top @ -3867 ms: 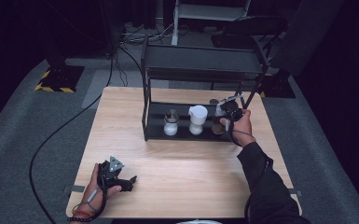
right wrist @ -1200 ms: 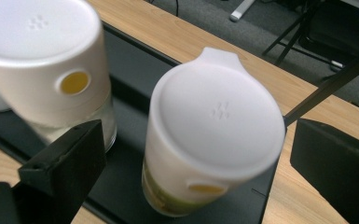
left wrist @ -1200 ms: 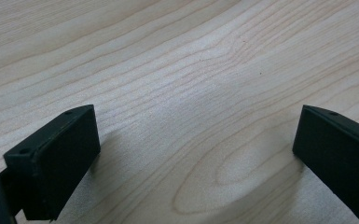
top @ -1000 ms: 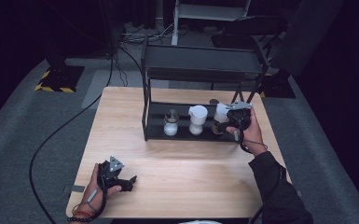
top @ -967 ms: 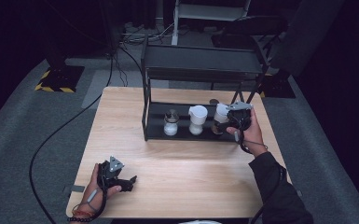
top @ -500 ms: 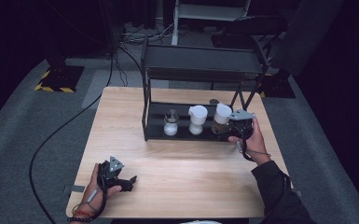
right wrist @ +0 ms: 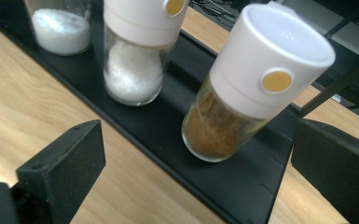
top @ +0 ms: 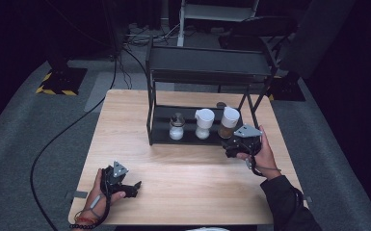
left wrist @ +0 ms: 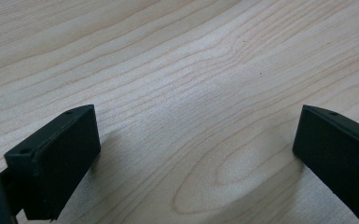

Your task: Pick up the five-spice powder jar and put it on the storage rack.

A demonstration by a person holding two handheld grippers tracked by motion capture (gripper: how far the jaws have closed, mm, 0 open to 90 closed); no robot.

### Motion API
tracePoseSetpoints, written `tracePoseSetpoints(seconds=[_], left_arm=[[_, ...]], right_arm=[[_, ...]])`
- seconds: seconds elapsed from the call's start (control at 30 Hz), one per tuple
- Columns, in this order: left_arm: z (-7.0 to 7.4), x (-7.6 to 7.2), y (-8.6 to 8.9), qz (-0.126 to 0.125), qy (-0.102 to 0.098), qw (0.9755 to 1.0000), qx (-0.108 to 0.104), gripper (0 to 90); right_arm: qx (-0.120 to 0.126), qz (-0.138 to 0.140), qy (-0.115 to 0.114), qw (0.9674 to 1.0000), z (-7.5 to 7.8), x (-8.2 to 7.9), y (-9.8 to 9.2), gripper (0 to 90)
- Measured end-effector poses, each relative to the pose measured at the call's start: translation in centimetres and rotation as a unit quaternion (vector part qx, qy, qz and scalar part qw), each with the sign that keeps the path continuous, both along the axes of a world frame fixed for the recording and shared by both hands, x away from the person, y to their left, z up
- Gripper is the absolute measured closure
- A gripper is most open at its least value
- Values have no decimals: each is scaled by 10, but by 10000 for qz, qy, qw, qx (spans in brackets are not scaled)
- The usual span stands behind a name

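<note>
Standing on the rack's lower shelf (top: 164,137), the brown spice jar (right wrist: 242,98) looks placed; right claw (right wrist: 200,172) gapes empty, left claw (left wrist: 191,158) wide on desk (top: 197,192).

Three jars on rack shelf: one brown-spice jar (right wrist: 235,112), two white-filled jars (right wrist: 137,51) (right wrist: 61,25), one black rack (top: 207,72), one wooden table (top: 192,187), two handheld grippers (top: 136,185) (top: 230,147)

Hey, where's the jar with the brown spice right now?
The brown spice jar stands on the black rack's bottom shelf, rightmost of three, beside the white-filled jar, just ahead of the right gripper.
</note>
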State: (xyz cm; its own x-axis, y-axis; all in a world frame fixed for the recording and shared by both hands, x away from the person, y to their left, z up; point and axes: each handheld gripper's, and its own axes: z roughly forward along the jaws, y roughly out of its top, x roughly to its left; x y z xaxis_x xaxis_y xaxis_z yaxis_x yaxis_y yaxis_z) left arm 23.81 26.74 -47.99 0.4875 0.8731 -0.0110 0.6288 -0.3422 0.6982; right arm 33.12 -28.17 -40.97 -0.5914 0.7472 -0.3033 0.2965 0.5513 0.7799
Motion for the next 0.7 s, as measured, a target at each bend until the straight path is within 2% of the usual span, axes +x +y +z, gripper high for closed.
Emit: tracePoseSetpoints(seconds=[0.3,0.5,0.7], left_arm=[[0,0,0,-1,3,10000,0,6],[0,0,0,0,8,10000,5,7],[0,0,0,0,7,10000,5,7]], right_arm=[[-192,289,-112,9993,-8,-16,-7,29],[-314,562,-50,9979,-13,-24,-12,29],[-452,660,24,9968,-20,-30,-15,29]])
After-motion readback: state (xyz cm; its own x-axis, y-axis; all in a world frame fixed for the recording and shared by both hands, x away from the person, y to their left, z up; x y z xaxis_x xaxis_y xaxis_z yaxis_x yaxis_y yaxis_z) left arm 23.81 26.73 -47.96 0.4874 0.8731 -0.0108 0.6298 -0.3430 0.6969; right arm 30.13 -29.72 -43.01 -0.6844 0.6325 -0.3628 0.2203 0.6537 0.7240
